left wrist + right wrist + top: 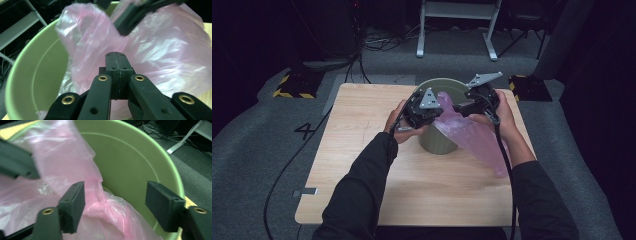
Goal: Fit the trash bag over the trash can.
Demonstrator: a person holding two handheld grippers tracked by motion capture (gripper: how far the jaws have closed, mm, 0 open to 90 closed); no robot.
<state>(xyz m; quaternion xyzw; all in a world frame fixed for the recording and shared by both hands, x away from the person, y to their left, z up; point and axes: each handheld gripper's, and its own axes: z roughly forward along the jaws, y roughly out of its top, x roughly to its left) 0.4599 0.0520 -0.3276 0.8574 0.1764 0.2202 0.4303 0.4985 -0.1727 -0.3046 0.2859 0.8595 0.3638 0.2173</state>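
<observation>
A pale green bin (438, 144) stands on the wooden table (362, 150), with a pink plastic bag (472, 136) draped over its rim and trailing to the right. My left gripper (116, 56) is at the bin's near-left rim (37, 75). Its jaws are pressed together, with the bag's film (162, 50) bunched at their tips. My right gripper (115, 192) hovers open over the bin's mouth (130, 157). Bag film (57, 155) lies against its left pad (73, 202), and the right pad is free. In the high view the left gripper (432, 112) and right gripper (460, 107) face each other above the bin.
The bin sits near the table's far edge. Beyond it are grey carpet, cables, a white stand's legs (457, 30) and yellow-black striped blocks (292, 85) (527, 87). Bare wood (422, 195) lies toward the near side of the table.
</observation>
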